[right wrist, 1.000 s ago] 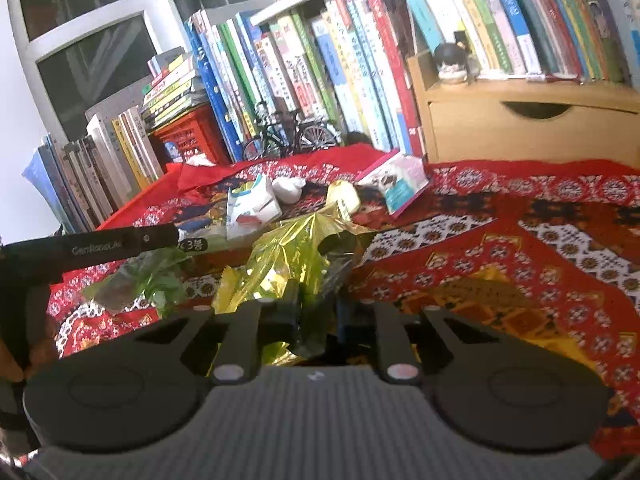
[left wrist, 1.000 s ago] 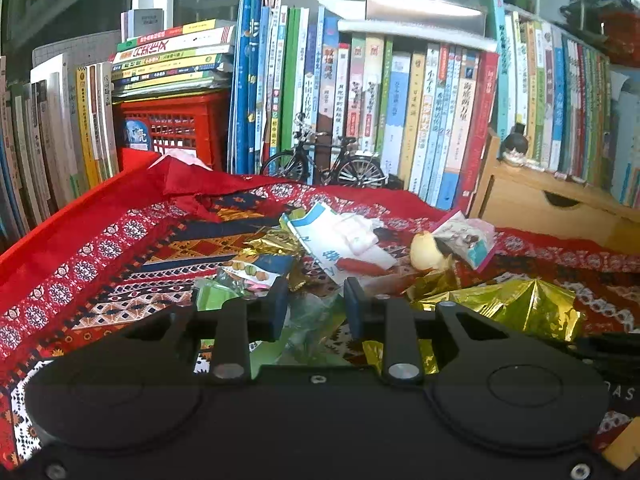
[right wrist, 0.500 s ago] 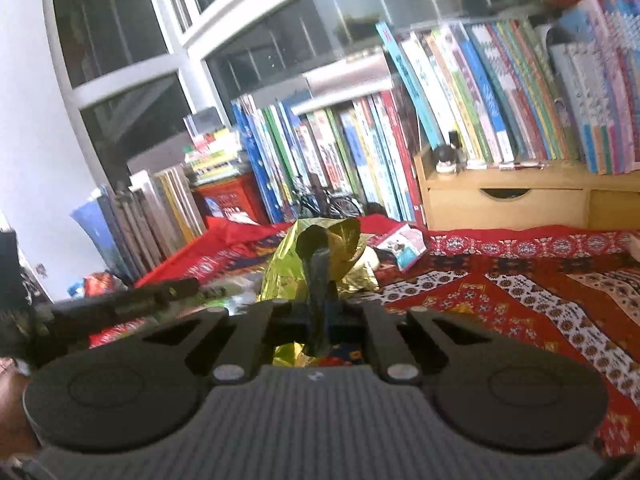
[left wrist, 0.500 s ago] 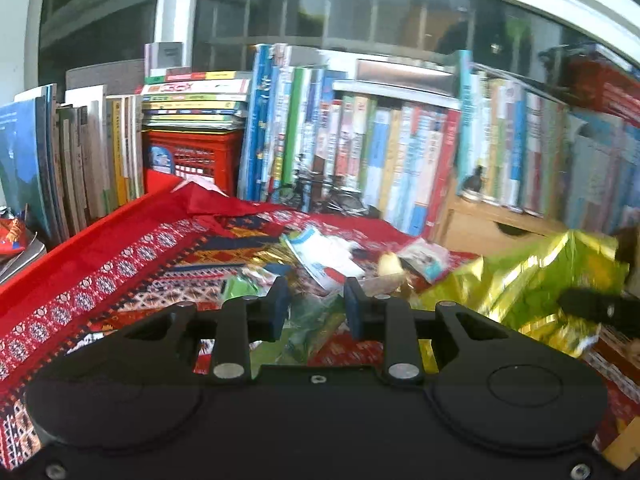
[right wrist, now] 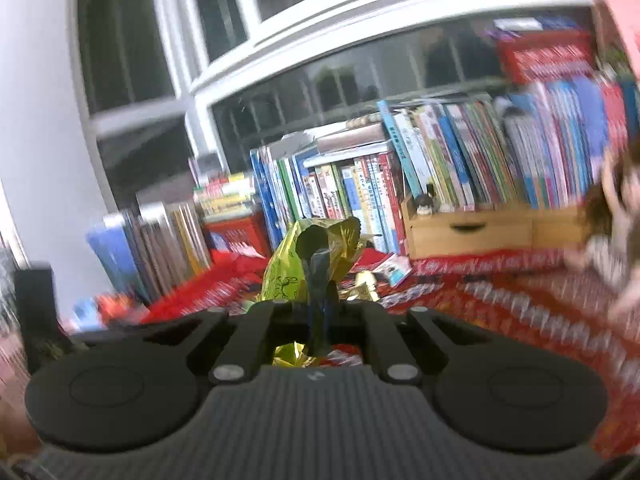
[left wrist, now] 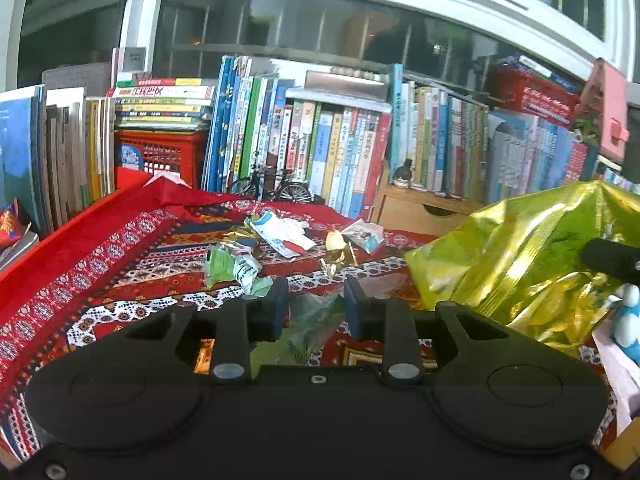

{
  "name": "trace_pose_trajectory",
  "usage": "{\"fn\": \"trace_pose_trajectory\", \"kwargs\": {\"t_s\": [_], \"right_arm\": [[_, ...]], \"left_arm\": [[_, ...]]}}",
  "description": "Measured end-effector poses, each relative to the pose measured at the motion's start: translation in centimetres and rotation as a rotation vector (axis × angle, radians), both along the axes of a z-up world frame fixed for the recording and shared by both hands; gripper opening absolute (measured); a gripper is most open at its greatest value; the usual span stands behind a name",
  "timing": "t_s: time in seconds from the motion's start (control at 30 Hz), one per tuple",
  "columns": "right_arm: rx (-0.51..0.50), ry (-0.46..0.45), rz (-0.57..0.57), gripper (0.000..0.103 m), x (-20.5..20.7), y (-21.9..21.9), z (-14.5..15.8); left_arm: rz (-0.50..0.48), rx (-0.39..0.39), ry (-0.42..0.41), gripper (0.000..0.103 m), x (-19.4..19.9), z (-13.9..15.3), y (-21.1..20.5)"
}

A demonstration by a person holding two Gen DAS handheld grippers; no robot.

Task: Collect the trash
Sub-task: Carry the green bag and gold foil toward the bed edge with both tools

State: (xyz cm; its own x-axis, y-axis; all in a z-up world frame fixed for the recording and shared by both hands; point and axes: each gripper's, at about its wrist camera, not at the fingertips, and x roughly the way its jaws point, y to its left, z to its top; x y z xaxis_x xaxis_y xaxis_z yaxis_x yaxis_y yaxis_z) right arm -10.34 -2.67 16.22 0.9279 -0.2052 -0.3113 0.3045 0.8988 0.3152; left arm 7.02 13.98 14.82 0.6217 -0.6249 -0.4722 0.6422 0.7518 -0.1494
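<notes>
The right tongs were clenched on a gold foil wrapper, held above the bench. The left tongs gripped a clear green wrapper; more trash lay ahead of them.

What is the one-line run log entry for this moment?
left claw: shut on green wrapper | right claw: shut on gold foil bag

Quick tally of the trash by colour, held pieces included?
Gold foil: 3 (gold bag in the right gripper, gold crumple, gold scrap)
Green: 2 (green wrapper in the left gripper, crumpled green wrapper on the cloth)
White-and-blue: 2 (large packet, small packet)
Yellow: 1 (yellow lump)
Total: 8 that I can tell apart
</notes>
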Motion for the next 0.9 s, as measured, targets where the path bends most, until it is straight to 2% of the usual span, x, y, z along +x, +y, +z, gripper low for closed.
{"fn": "trace_pose_trajectory", "kwargs": {"t_s": [0.03, 0.17, 0.57, 0.9], "right_arm": [[0.015, -0.011, -0.014, 0.007, -0.8, 0.5, 0.2], [-0.028, -0.020, -0.018, 0.007, -2.4, 3.1, 1.2], [0.005, -0.046, 0.065, 0.007, -2.7, 10.3, 1.1], [0.044, 0.013, 0.134, 0.007, -3.0, 15.7, -1.5]], "left_arm": [[-0.009, 0.001, -0.014, 0.028, -0.4, 0.2, 0.5], [-0.026, -0.012, -0.033, 0.028, -1.5, 1.0, 2.3], [0.036, -0.042, -0.054, 0.028, -3.6, 2.6, 11.4], [0.109, 0.035, -0.022, 0.028, -5.5, 0.5, 20.3]]}}
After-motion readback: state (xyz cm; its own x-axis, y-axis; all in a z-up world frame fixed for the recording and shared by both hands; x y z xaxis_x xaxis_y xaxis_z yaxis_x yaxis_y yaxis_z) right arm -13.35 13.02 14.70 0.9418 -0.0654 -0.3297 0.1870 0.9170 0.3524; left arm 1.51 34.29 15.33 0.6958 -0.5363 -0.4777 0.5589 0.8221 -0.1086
